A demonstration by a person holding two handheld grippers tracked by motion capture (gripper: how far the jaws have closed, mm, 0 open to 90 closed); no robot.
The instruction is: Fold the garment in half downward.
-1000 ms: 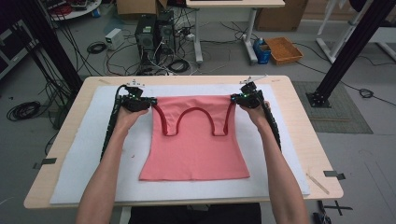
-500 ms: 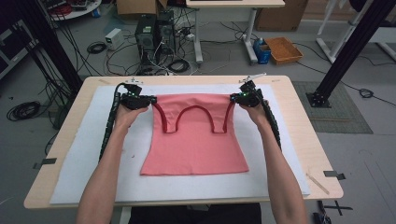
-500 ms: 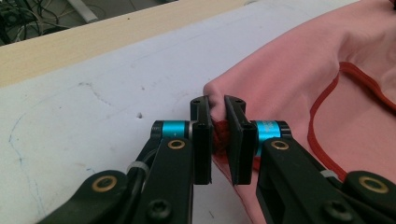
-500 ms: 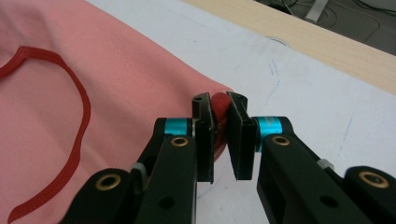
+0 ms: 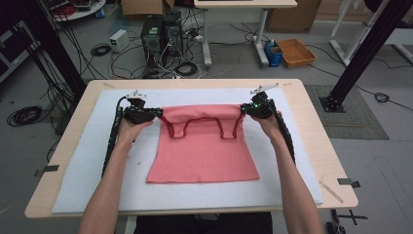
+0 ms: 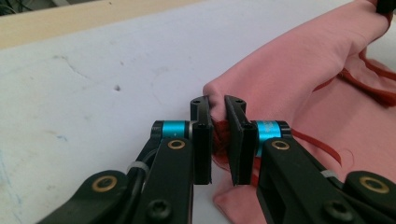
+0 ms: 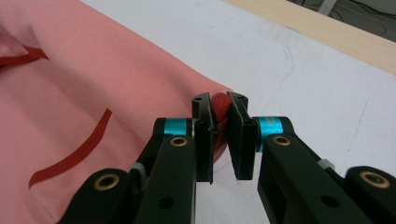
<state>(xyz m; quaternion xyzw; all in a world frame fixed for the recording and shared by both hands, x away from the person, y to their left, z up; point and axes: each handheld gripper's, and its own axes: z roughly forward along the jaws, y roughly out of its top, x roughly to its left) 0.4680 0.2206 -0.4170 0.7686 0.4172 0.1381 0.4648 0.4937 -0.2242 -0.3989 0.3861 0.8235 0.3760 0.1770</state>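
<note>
- The left tool (image 5: 157, 113) is clenching a bunched corner of the pink top (image 5: 204, 151), with cloth pinched between its jaws in the left gripper view (image 6: 217, 135); the right tool (image 5: 245, 109) is clenching the opposite corner (image 7: 220, 122).
- The top (image 6: 299, 79) is lying on the white mat (image 5: 87, 165) of the counter (image 5: 311, 122), its far edge folded over toward the person and stretched between the two tools, its red-trimmed straps (image 5: 214, 127) showing below the fold.
- Risk: only a small wad of cloth is sitting between each pair of jaws, so a sideways pull is likely loosening one corner, and the fold is then collapsing.
- Risk: the two hands are holding at slightly different heights in the high view, so the fold line is probably landing skewed.
- Risk: the loose straps (image 7: 70, 158) are lying free and may be bunching under the folded layer, leaving a lump.
- Risk: dragging the cloth along the mat (image 6: 93, 79) may be shifting the near hem out of square.
</note>
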